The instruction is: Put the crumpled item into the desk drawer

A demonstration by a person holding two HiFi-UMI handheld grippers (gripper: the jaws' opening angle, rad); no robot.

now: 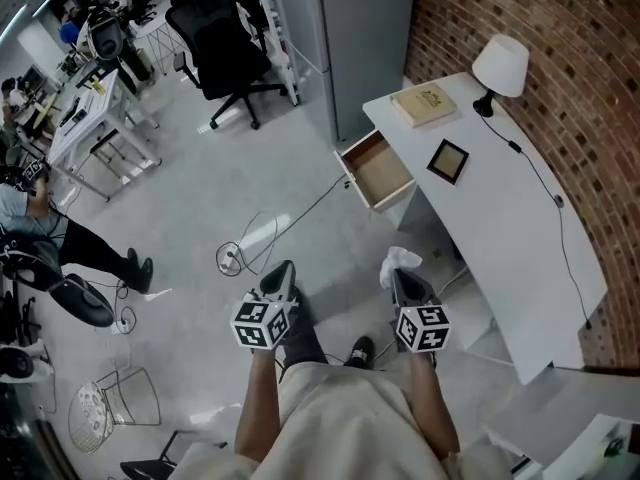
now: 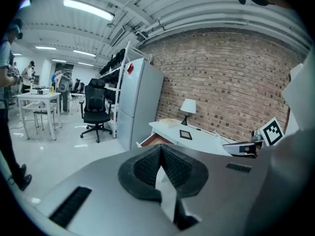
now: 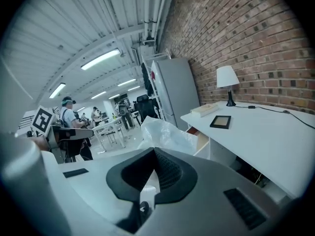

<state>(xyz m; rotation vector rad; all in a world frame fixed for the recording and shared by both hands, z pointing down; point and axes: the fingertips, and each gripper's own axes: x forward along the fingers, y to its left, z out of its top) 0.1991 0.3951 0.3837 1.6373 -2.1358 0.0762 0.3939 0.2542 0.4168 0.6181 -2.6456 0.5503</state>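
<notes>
The crumpled white item sticks out from the tip of my right gripper, which is shut on it. In the right gripper view it shows as a rumpled translucent wad just beyond the closed jaws of the right gripper. The open wooden drawer juts from the left end of the white desk, ahead of both grippers and looking empty. My left gripper is held level with the right one, shut, with nothing in it. From the left gripper the drawer is far ahead.
On the desk stand a white lamp, a book and a dark picture frame. A grey fridge and a black office chair are beyond the drawer. A cable loop lies on the floor; a person stands at left.
</notes>
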